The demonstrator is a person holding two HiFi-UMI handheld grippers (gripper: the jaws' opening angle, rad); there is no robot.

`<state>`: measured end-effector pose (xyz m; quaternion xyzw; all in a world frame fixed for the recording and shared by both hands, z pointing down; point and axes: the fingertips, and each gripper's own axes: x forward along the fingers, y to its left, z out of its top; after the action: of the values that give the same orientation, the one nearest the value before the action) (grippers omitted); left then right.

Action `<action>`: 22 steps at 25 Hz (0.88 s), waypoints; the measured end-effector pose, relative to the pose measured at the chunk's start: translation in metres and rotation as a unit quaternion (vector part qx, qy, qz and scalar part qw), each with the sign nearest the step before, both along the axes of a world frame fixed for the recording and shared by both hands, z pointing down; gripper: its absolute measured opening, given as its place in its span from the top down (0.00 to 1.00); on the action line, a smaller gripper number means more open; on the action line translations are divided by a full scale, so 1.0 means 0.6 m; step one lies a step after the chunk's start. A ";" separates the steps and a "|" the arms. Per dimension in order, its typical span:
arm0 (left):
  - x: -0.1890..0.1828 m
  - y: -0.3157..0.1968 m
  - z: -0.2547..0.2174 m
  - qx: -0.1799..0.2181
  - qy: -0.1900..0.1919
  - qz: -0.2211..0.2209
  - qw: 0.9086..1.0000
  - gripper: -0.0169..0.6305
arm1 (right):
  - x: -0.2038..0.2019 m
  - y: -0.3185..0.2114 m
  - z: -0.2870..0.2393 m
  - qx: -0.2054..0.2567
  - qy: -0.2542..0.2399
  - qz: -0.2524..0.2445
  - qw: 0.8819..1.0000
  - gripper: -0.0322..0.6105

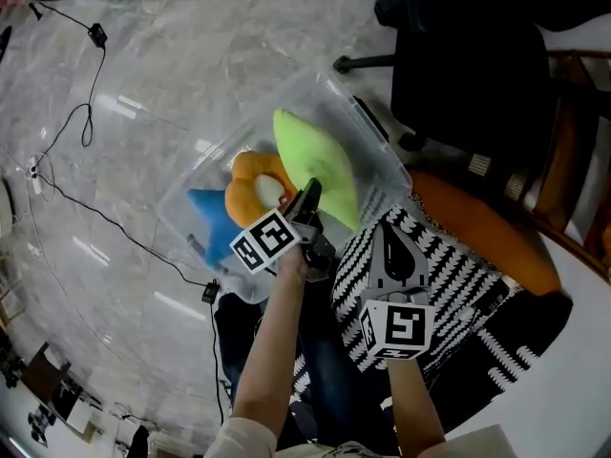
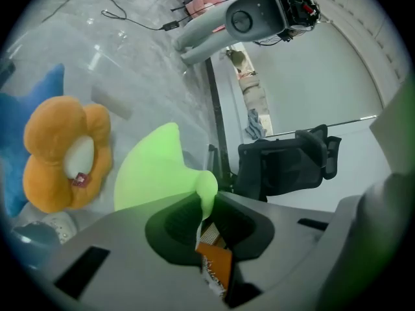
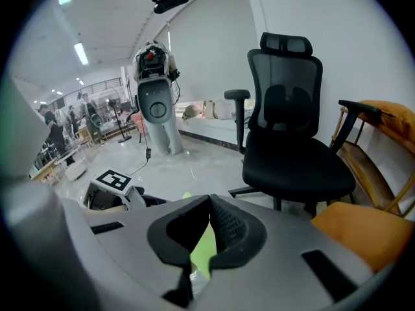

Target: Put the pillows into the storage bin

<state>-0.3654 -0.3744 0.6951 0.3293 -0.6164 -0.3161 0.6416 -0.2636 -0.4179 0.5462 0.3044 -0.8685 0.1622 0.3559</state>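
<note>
Left claw, in the head view, reaches into the clear storage bin with the green pillow, which lies to the right of the orange flower pillow and the blue star pillow; the right claw hovers nearer, over the black-and-white pillow outside the bin. Left gripper view: jaws pinch the green pillow's corner. Right gripper view: jaws pressed together on nothing, green showing beyond them. Placing looks nearly done; next calls for letting go, then fetching the black-and-white pillow
</note>
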 end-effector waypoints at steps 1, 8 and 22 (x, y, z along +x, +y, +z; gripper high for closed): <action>0.002 0.011 0.023 -0.009 0.004 0.003 1.000 0.89 | 0.004 0.003 0.014 -0.003 0.005 0.000 1.000 0.93; 0.005 0.139 0.158 -0.105 0.006 0.031 0.994 0.88 | 0.027 0.018 0.067 -0.013 0.012 0.008 1.000 0.93; -0.020 0.223 0.082 -0.174 -0.087 0.102 0.976 0.67 | 0.015 0.037 -0.015 0.012 -0.028 0.015 0.999 0.93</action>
<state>-0.3776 -0.2409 0.7440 0.2998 -0.6784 -0.1070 0.6622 -0.2547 -0.3959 0.5371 0.3167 -0.8757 0.1652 0.3250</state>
